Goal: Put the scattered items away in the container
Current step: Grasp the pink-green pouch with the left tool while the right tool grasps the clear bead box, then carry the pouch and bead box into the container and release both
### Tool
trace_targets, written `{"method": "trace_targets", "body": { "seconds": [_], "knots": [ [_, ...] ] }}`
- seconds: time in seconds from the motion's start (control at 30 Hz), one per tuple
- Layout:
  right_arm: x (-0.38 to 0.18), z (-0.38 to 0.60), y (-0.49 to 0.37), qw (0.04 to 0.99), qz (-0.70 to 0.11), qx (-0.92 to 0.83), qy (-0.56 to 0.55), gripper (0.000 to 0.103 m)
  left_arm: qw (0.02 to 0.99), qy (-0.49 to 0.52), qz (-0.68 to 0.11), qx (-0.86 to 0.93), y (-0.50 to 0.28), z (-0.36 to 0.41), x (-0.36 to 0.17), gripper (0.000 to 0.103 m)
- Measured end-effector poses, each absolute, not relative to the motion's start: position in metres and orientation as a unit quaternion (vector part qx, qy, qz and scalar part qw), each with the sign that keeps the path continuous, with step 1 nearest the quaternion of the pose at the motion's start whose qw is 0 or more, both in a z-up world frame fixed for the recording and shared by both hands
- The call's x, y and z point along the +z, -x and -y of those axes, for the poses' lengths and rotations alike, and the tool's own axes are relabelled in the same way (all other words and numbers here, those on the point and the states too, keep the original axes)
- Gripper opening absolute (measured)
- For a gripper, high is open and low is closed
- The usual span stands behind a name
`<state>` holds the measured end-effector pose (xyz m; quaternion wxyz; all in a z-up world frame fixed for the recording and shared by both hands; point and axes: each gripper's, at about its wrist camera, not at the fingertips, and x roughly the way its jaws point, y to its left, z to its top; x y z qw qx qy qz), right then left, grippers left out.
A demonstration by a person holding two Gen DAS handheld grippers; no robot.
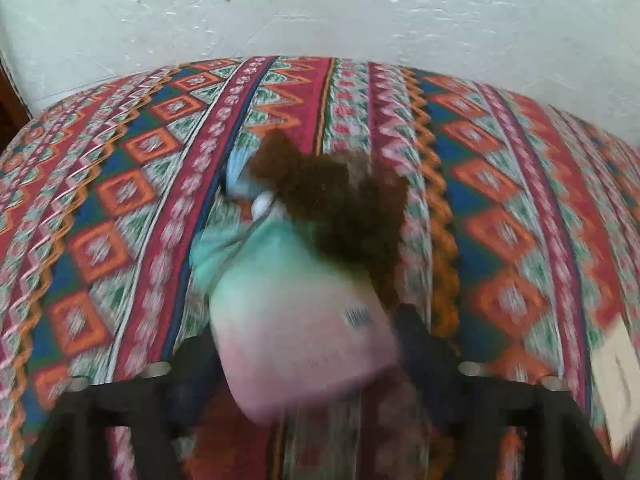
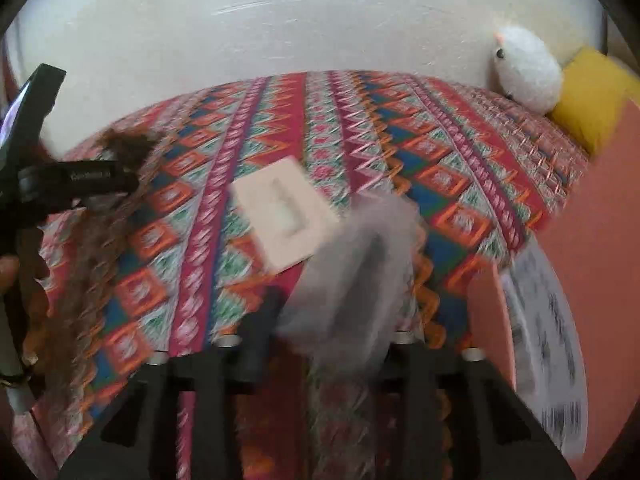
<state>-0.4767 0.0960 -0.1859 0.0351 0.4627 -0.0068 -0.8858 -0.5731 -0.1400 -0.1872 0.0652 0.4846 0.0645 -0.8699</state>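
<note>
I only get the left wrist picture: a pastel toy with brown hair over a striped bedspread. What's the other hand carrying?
Observer: No toy like yours. The right fingers hold a wispy grey tuft.
Visitor: Where does the stuff go?
Observer: Probably into an orange box at the right edge.
Visitor: Anything still lying about?
Observer: A white tray lies on the bedspread.

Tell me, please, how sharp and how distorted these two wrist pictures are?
Left wrist: the held toy and the patterned cloth smear with motion blur, and fisheye bows the cloth's edge. Right wrist: the grey bundle and cream tray blur, with dark corner vignetting; the white plush bird stays clearer.
</note>
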Motion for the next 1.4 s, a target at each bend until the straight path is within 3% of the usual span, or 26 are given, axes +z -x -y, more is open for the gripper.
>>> {"method": "trace_targets", "body": {
  "seconds": [0.5, 0.53, 0.57, 0.63, 0.87, 0.93, 0.97, 1.0, 1.03, 1.07, 1.23, 1.33, 1.4],
  "knots": [
    [-0.184, -0.088, 0.293, 0.179, 0.130, -0.836, -0.503, 0.025, -0.029, -0.497, -0.115, -0.860, 0.308, 0.140, -0.167, 0.058],
    [-0.181, -0.088, 0.279, 0.188, 0.136, -0.832, -0.504, 0.025, -0.036, -0.498, -0.117, -0.858, 0.291, 0.138, -0.164, 0.043],
    [-0.178, -0.088, 0.265, 0.195, 0.138, -0.830, -0.504, 0.025, -0.042, -0.500, -0.120, -0.857, 0.274, 0.136, -0.161, 0.015],
    [-0.173, -0.089, 0.237, 0.206, 0.138, -0.828, -0.503, 0.025, -0.045, -0.504, -0.129, -0.853, 0.247, 0.135, -0.158, 0.009],
    [-0.152, -0.089, 0.150, 0.224, 0.100, -0.836, -0.490, 0.025, -0.054, -0.495, -0.119, -0.859, 0.185, 0.124, -0.159, 0.009],
    [-0.151, -0.090, 0.132, 0.224, 0.094, -0.837, -0.490, 0.025, -0.053, -0.493, -0.106, -0.862, 0.182, 0.123, -0.162, 0.018],
    [-0.151, -0.092, 0.126, 0.222, 0.091, -0.838, -0.491, 0.025, -0.046, -0.493, -0.090, -0.864, 0.183, 0.121, -0.162, 0.040],
    [-0.152, -0.094, 0.124, 0.218, 0.090, -0.838, -0.493, 0.025, -0.037, -0.492, -0.076, -0.866, 0.185, 0.118, -0.162, 0.054],
    [-0.153, -0.097, 0.123, 0.215, 0.091, -0.837, -0.495, 0.025, -0.029, -0.491, -0.063, -0.869, 0.187, 0.114, -0.161, 0.077],
    [-0.155, -0.101, 0.122, 0.211, 0.092, -0.837, -0.497, 0.025, -0.025, -0.489, -0.054, -0.871, 0.192, 0.110, -0.161, 0.087],
    [-0.165, -0.113, 0.138, 0.189, 0.100, -0.838, -0.502, 0.025, -0.030, -0.497, 0.022, -0.867, 0.221, 0.077, -0.170, 0.101],
    [-0.172, -0.119, 0.148, 0.182, 0.104, -0.838, -0.504, 0.025, -0.031, -0.517, 0.052, -0.854, 0.237, 0.064, -0.185, 0.100],
    [-0.178, -0.123, 0.154, 0.181, 0.107, -0.837, -0.505, 0.026, -0.044, -0.513, 0.034, -0.856, 0.234, 0.066, -0.188, 0.093]
  ]
}}
